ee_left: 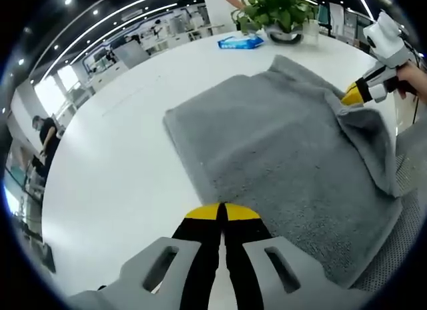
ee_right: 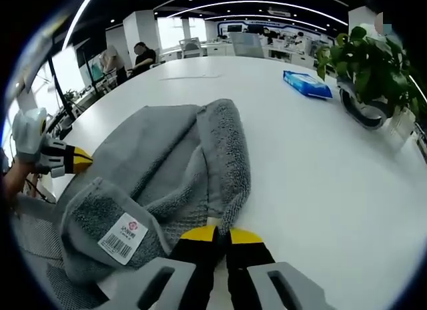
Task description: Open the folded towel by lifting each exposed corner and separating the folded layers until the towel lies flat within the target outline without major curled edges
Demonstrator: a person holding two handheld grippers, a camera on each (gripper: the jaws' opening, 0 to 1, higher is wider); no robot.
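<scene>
A grey towel (ee_left: 287, 150) lies on the white table (ee_left: 120, 163), partly unfolded, with one layer flopped over along its right side. In the left gripper view my left gripper (ee_left: 221, 213) is shut, its yellow tips pinching the towel's near edge. The right gripper (ee_left: 355, 93) comes in from the upper right, holding the folded-over layer. In the right gripper view my right gripper (ee_right: 222, 235) is shut on a bunched ridge of the towel (ee_right: 167, 157). A white barcode label (ee_right: 123, 238) shows on the near fold. The left gripper (ee_right: 72, 160) sits at the towel's left edge.
A potted plant (ee_left: 277, 13) and a blue wipes pack (ee_left: 240, 42) stand at the table's far side, also seen as plant (ee_right: 370, 70) and pack (ee_right: 307, 83). A grey mesh chair (ee_left: 400, 243) is by the table edge. Bare tabletop (ee_right: 320, 177) spreads right of the towel.
</scene>
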